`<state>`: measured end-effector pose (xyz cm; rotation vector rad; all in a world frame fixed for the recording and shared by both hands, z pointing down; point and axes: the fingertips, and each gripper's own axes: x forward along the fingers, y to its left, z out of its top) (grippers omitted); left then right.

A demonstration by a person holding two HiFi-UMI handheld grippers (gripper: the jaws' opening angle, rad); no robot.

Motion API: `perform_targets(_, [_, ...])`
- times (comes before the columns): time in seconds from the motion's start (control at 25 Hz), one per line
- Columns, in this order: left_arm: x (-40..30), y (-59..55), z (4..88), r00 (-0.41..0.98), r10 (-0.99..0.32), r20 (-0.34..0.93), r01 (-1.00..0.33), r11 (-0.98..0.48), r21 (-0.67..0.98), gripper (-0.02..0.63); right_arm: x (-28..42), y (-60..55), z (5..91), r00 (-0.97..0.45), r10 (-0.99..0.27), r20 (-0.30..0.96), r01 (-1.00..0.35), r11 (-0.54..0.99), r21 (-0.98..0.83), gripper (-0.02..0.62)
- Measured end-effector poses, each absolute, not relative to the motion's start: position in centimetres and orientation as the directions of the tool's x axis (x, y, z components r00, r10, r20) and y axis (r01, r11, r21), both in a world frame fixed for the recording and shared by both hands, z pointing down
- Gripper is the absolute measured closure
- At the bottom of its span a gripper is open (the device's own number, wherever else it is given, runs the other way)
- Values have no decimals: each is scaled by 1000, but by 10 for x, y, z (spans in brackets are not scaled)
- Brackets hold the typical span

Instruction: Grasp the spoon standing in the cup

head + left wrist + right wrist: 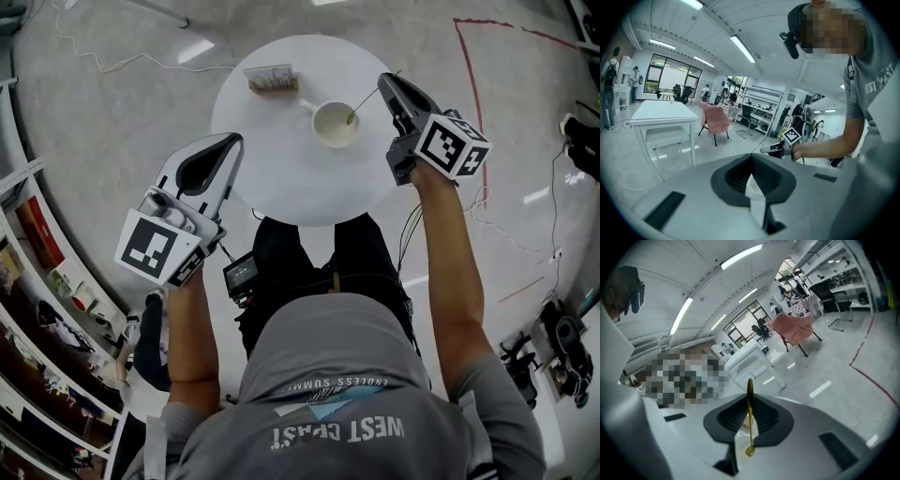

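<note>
A white cup [334, 124] with pale liquid stands on the round white table [281, 178], its handle pointing left. A thin gold spoon [364, 105] slants up and to the right from the cup's right rim. My right gripper [383, 84] is shut on the spoon's handle, and in the right gripper view the spoon [749, 418] runs upright between the black pads. Whether the spoon's lower end still touches the cup I cannot tell. My left gripper [229, 142] hovers over the table's left edge, shut with nothing in it. The right gripper [765, 150] shows in the left gripper view too.
A small box [271, 79] of items sits at the table's far side. Shelves [37, 272] line the left wall. Red tape [472, 84] and cables [112, 61] lie on the floor. The person sits right against the table's near edge.
</note>
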<state>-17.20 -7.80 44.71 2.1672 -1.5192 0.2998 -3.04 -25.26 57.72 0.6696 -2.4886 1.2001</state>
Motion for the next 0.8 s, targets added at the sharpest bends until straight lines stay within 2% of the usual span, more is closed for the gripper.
perform_targets(0.16, [-167,-81,444,364,-820,442,-928,-281,243,604,-7,-275,600,-849,-305,431,-523,380,-763,569])
perform_targets(0.4, [-162,-85,438,361,-817,451,-931,-286,227,604,13,-304,631,-884,-349,310,-349,52,-936,569])
perform_targets(0.64, [-159,-86,438,355,-812,462,-934,-284,218,604,37,-314,691,-817,-366,445,-448,-84,-890,569])
perform_targets(0.8, [-154,-85,434,353,-811,467,-935,-285,214,604,46,-309,718,-773,-335,539,-533,-116,-838,566])
